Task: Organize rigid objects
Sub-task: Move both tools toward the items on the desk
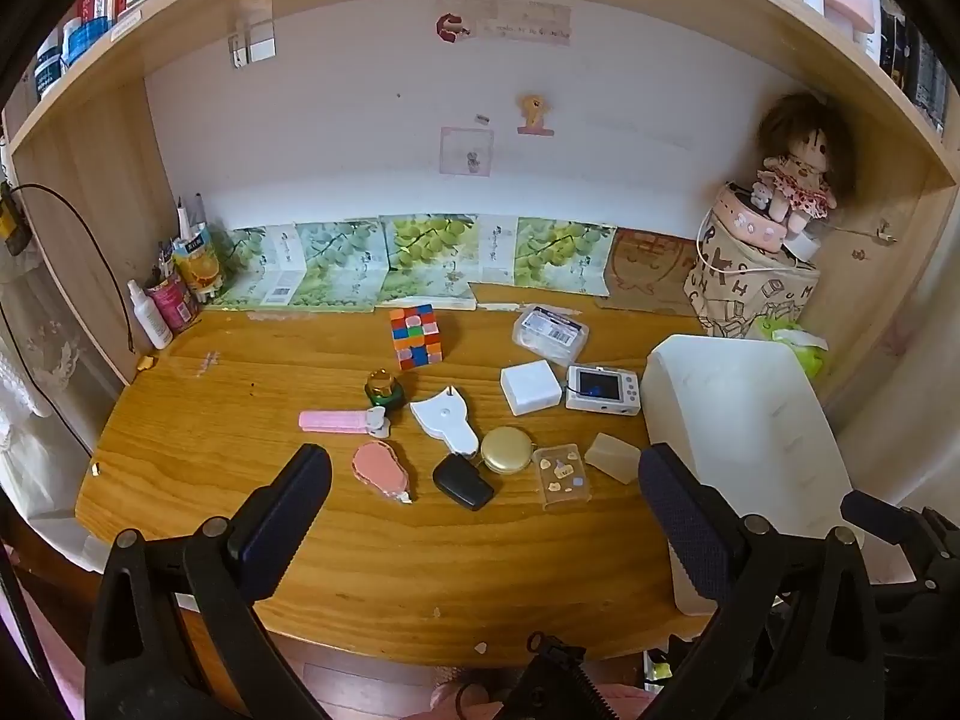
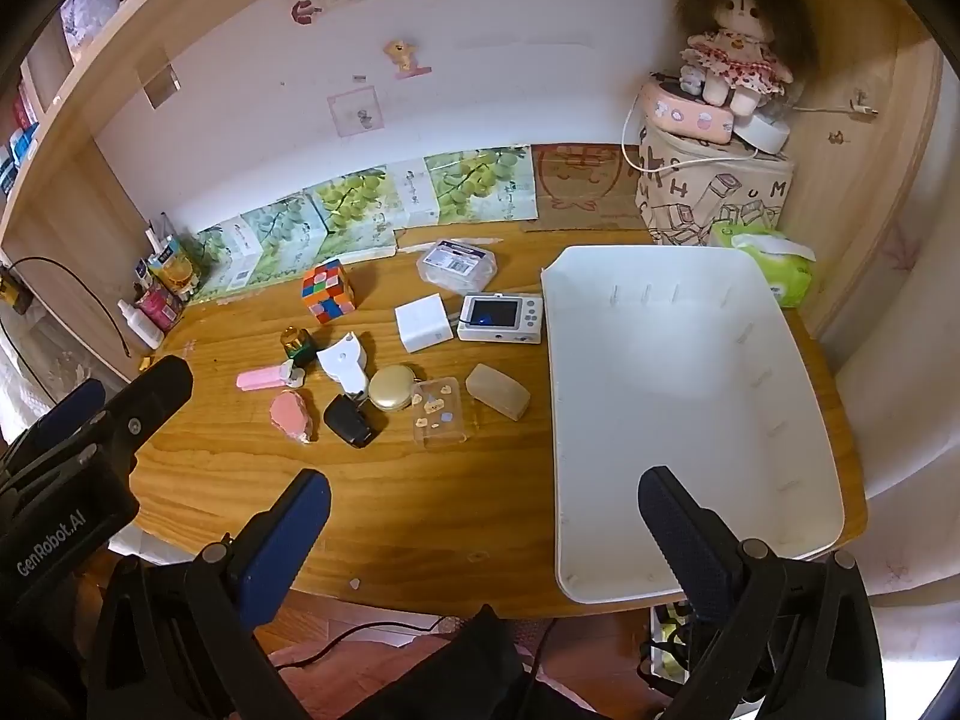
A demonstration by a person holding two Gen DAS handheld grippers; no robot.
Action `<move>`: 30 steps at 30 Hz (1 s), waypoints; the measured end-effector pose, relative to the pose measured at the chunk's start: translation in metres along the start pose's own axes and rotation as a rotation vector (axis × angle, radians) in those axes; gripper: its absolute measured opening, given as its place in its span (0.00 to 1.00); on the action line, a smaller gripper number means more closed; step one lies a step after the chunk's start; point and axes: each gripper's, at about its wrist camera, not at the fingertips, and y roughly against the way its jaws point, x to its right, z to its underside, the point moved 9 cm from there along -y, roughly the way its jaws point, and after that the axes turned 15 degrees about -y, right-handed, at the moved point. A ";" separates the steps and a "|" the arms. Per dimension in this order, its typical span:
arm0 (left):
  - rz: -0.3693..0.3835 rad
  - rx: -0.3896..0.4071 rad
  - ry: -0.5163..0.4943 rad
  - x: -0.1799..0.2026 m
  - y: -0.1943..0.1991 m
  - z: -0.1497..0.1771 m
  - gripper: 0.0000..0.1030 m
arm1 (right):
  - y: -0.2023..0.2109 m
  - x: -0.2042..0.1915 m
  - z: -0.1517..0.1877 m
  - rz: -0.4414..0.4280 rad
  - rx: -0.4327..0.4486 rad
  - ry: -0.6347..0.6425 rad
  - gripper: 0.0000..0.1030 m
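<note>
Both tools hang above the near edge of the wooden bench (image 1: 198,420), tilted down toward it. The left tool (image 1: 483,480) has its dark blue pads spread wide with nothing between them, and the right tool (image 2: 483,501) stands just as wide and empty, its right pad over the near end of the empty white plastic bin (image 2: 690,324) at the bench's right side.

The small things lie scattered in a loose cluster left of the bin. Farthest back are a multicoloured puzzle cube (image 1: 415,336) and a clear plastic box with a barcode label (image 1: 550,333). Nearer come a white square block (image 1: 530,386) just beside a small white digital camera (image 1: 603,389), which lies close to the bin's left wall. In the front row, a pink oval case (image 1: 381,468), a black car key fob (image 1: 462,482), a round gold tin (image 1: 506,450), a clear case with small stickers (image 1: 563,476) and a translucent beige block (image 1: 612,457) lie near each other. A pink bar-shaped gadget (image 1: 336,421), a green and gold bottle (image 1: 381,387) and a white paddle-shaped tool (image 1: 447,420) lie behind them.
</note>
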 end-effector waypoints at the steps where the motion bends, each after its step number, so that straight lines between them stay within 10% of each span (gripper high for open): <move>1: 0.005 -0.005 0.001 0.001 -0.001 0.001 0.99 | 0.001 -0.001 0.001 0.003 -0.003 -0.001 1.00; 30: -0.015 -0.221 0.103 0.006 -0.027 0.057 0.99 | -0.041 0.019 0.032 -0.010 -0.220 -0.001 1.00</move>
